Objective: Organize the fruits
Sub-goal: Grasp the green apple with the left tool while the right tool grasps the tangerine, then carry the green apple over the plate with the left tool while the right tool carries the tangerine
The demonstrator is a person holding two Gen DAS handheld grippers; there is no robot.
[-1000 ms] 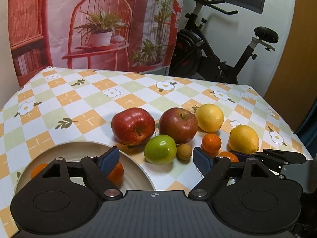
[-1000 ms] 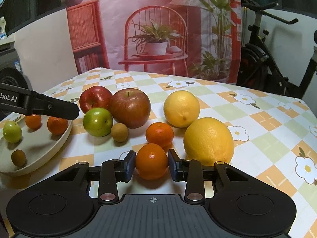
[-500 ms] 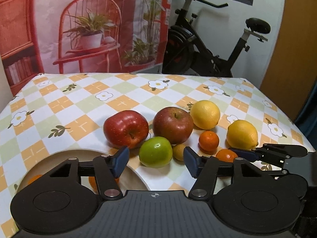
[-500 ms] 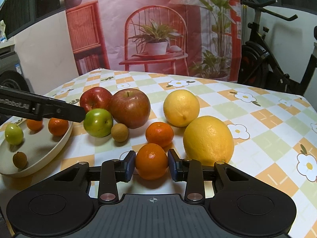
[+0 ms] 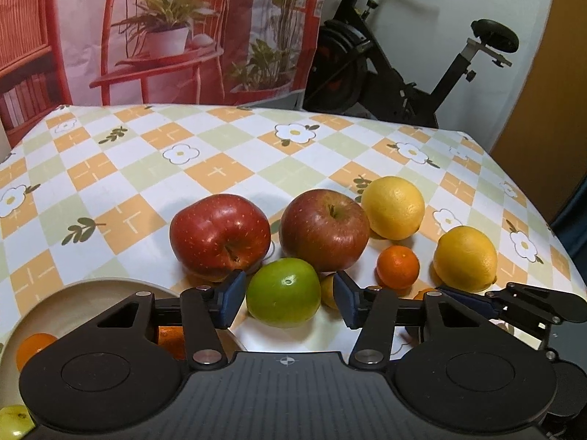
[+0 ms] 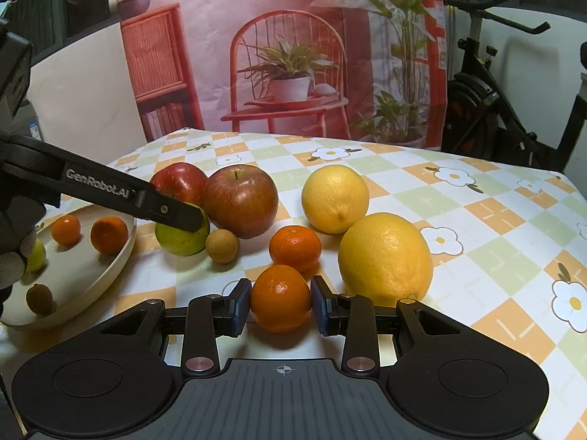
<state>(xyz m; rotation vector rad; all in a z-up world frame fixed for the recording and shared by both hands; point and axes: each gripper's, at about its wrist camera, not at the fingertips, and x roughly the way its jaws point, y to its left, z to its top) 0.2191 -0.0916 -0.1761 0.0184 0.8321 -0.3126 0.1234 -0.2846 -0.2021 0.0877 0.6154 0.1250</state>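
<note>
My left gripper (image 5: 288, 300) straddles the green apple (image 5: 282, 289) on the checked tablecloth, and its jaws are closing. The left pad is at the apple's skin, while a small gap shows at the right pad. In the right wrist view one left finger (image 6: 165, 212) lies across that green apple (image 6: 181, 240). My right gripper (image 6: 280, 304) is shut on an orange mandarin (image 6: 280, 299) resting on the cloth. The cream plate (image 6: 121, 260) at the left holds two mandarins, a small green fruit and a small brown one.
Behind the green apple sit two red apples (image 5: 220, 236) (image 5: 324, 229). To the right are two lemons (image 5: 393, 207) (image 5: 465, 258), a loose mandarin (image 5: 398, 267) and a small brown fruit (image 6: 222, 245). An exercise bike (image 5: 403, 73) stands beyond the table's far edge.
My left gripper moved forward and right, from over the plate to around the green apple, and its jaws narrowed. The right gripper and its mandarin stayed put.
</note>
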